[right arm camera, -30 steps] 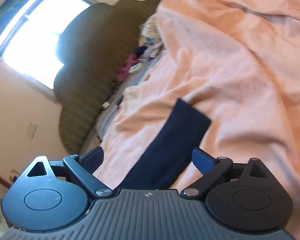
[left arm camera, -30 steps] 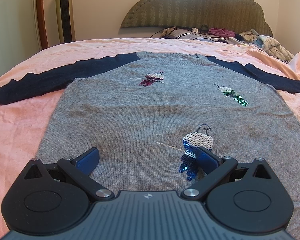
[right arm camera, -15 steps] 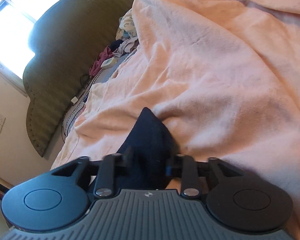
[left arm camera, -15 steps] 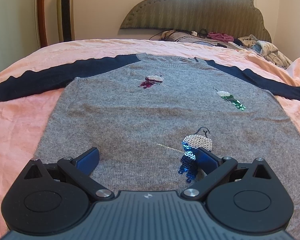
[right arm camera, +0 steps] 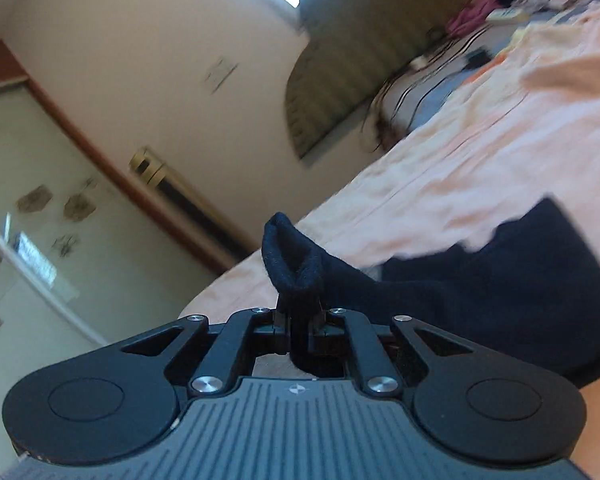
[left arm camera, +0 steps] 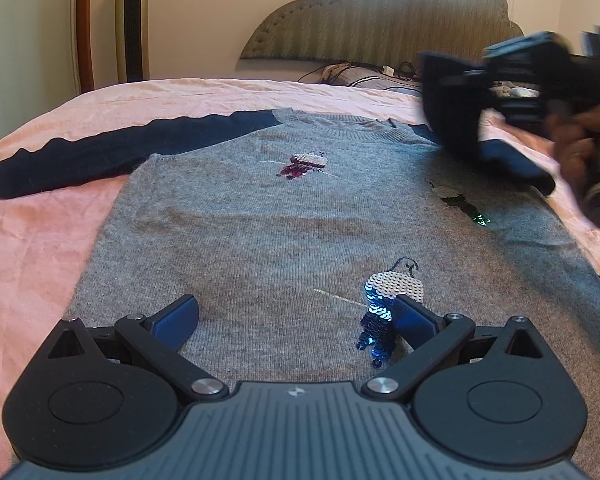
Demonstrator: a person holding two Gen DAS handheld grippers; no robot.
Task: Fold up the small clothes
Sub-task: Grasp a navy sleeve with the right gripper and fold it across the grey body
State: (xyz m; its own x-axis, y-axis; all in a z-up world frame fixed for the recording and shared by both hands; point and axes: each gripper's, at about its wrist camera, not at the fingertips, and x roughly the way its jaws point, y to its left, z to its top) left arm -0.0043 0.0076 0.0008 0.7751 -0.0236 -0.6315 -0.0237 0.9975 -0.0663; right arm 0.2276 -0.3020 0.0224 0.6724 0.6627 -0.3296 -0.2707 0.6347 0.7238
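**Right sleeve pinched at the cuff and carried in over the sweater**

Across the pink bedspread point(left arm camera: 40, 248) a grey knit sweater point(left arm camera: 284, 240) lies flat, front up, its neckline toward twelve o'clock and its hem toward six in the left wrist view. The left navy sleeve point(left arm camera: 112, 152) runs straight out toward nine o'clock. The right navy sleeve point(left arm camera: 456, 116) is off the bed near two o'clock, hanging folded from the right gripper point(right arm camera: 300, 320), which a hand point(left arm camera: 580, 148) holds above the sweater's shoulder.

From the right wrist view the right gripper's jaws are almost together with the cuff bunched between them, a loop of dark knit standing up above the pads; the opening is creeping slightly wider, though the fabric looks firmly caught. The left gripper point(left arm camera: 296, 316) hovers low over the hem with its jaws spread wide and nothing in them, a blue sequin patch point(left arm camera: 384, 312) just inside its right finger.

This knit should handle as soft, limp and light: it drapes and sags from any single pinch, so the sleeve will trail behind the cuff. Cuffs, shoulder seams and hem corners are probably the best holds, since the ribbed edges give some bulk. Sequin patches are best avoided; they are slippery and could snag.
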